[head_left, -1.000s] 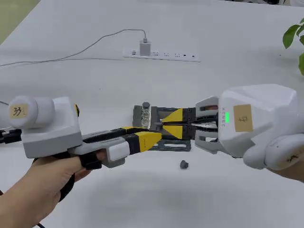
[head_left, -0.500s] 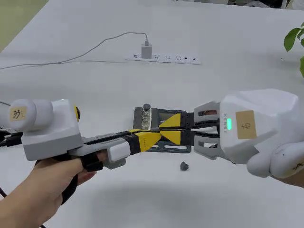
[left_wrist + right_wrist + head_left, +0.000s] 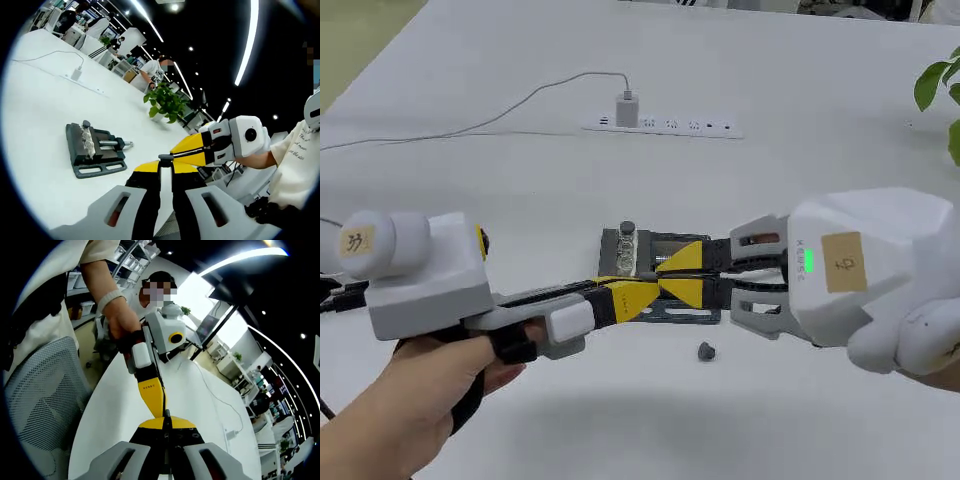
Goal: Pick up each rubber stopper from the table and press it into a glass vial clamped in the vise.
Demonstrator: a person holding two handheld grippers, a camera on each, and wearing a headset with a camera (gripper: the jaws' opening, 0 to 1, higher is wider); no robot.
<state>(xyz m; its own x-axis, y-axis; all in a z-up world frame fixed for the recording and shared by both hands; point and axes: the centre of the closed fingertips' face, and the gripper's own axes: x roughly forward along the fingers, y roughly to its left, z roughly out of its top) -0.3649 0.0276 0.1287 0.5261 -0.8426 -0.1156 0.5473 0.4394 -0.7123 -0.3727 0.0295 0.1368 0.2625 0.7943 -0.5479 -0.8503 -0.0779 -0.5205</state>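
Rubber stopper point(image 3: 706, 350), lying loose on the counter point(image 3: 770, 180) just in front of the vise point(image 3: 612, 245), is what the step in hand concerns, by my reading: its pickup, not yet begun. The left hand-held gripper point(image 3: 165, 164) shows a thin gap between its fingers lower down, and whether the tips meet I cannot tell; the right hand-held gripper point(image 3: 167, 420) has its jaws together, only a seam between them; the two meet tip to tip near the vise, carrying nothing I can make out. In the vise a glass vial point(image 3: 627, 253) stands upright, already capped by a fitted stopper point(image 3: 627, 228). Next, one gripper should part its jaws, lower to the loose piece and close on it squarely.
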